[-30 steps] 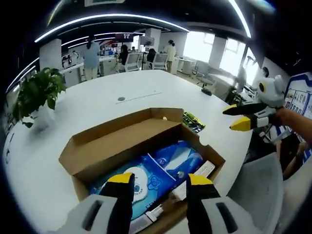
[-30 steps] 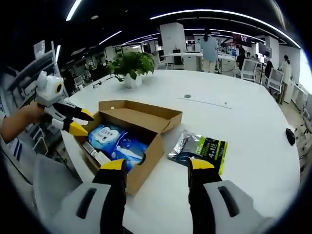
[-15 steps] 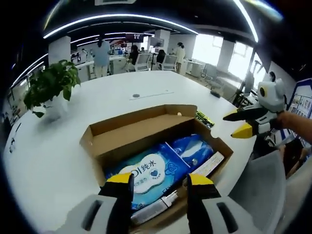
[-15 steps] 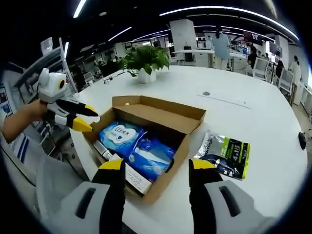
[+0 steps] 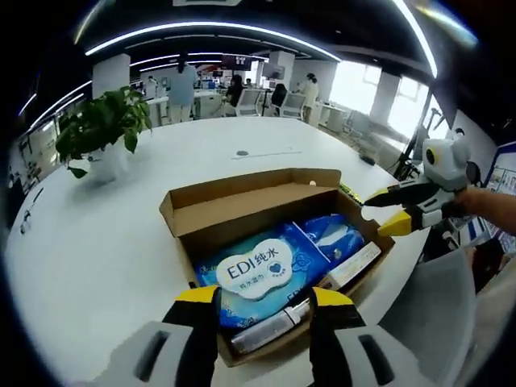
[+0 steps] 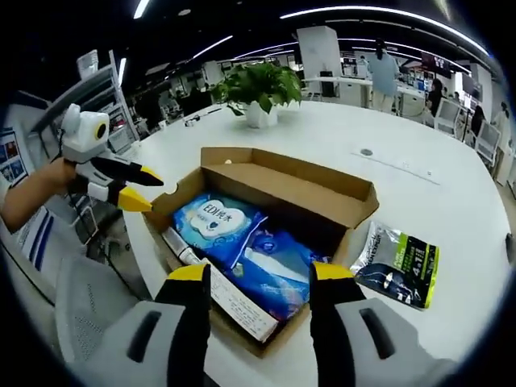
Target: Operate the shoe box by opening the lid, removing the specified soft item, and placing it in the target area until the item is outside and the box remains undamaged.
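Spreading ahead of both claws, the white round worktop (image 5: 97,242) carries an open brown cardboard shoe box (image 6: 322,181). Left claw (image 5: 264,297) and right claw (image 6: 260,272) hover with jaws apart, empty, over its near edge. Inside lies a soft blue wipes pack (image 5: 258,272) labelled "EDI".

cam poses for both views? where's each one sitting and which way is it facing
Left gripper view: rides the left claw, facing the open shoe box, potted plant behind; right claw and a hand enter from the right.
Right gripper view: rides the right claw, facing the box's opposite side; left claw enters left.
Shared: box, blue wipes pack, plant, white table.
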A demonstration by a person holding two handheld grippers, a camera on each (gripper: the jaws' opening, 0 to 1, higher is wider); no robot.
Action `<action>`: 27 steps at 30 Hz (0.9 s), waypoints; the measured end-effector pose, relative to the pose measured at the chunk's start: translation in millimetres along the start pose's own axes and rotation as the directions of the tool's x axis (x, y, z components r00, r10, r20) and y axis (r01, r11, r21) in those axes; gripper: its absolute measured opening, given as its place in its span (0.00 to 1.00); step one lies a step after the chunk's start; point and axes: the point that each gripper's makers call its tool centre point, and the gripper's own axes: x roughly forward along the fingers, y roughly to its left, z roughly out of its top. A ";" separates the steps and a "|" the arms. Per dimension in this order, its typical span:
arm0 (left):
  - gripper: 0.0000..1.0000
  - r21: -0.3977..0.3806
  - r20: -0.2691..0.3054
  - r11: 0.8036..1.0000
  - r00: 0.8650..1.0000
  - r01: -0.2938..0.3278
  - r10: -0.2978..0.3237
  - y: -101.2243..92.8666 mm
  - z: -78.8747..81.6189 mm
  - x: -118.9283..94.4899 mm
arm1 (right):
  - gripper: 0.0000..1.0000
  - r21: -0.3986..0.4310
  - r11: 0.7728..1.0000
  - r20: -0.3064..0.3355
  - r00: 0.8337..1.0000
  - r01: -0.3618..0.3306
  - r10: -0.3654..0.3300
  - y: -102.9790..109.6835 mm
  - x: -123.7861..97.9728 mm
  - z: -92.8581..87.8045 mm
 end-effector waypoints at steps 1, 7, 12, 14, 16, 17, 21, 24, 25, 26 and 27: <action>0.44 -0.003 0.000 1.000 1.000 -0.002 0.002 1.3 -0.9 -0.2 | 0.45 -0.006 1.000 -0.004 1.000 -0.005 0.005 1.4 3.1 0.1; 0.44 -0.005 0.000 1.000 1.000 -0.012 0.012 5.7 -4.6 -2.4 | 0.41 -0.021 0.999 -0.019 0.999 -0.037 0.036 8.1 19.1 0.7; 0.44 -0.006 -0.004 1.000 1.000 -0.016 0.016 8.9 -8.4 -2.3 | 0.37 -0.037 0.998 -0.035 0.998 -0.059 0.058 14.0 34.2 0.6; 0.44 -0.003 -0.002 1.000 1.000 -0.019 0.019 9.3 -8.6 -2.9 | 0.35 -0.044 0.997 -0.041 0.997 -0.068 0.066 15.5 39.3 -0.2; 0.44 -0.004 0.002 1.000 1.000 -0.020 0.020 10.3 -8.4 -3.2 | 0.34 -0.043 0.996 -0.049 0.996 -0.079 0.077 17.7 44.8 -0.9; 0.44 -0.005 0.004 1.000 1.000 -0.021 0.021 10.7 -8.5 -3.6 | 0.33 -0.044 0.996 -0.052 0.995 -0.083 0.080 18.6 47.1 -1.1; 0.44 -0.010 0.018 1.000 1.000 -0.021 0.021 11.5 -9.0 -4.4 | 0.31 -0.052 0.994 -0.062 0.994 -0.099 0.096 20.8 58.1 -1.3; 0.44 -0.006 0.010 1.000 1.000 -0.027 0.027 12.7 -12.4 -4.1 | 0.30 -0.054 0.993 -0.074 0.992 -0.108 0.104 21.8 65.7 -1.7; 0.44 -0.005 0.008 1.000 1.000 -0.029 0.029 13.4 -13.2 -3.8 | 0.30 -0.053 0.992 -0.078 0.991 -0.112 0.108 22.3 68.8 -2.0; 0.44 -0.006 0.007 1.000 1.000 -0.030 0.030 14.0 -14.0 -3.7 | 0.30 -0.053 0.992 -0.081 0.991 -0.114 0.110 22.4 70.9 -2.1; 0.44 -0.008 0.008 1.000 1.000 -0.030 0.030 13.9 -14.2 -3.7 | 0.30 -0.055 0.992 -0.084 0.990 -0.117 0.112 22.8 73.9 -2.2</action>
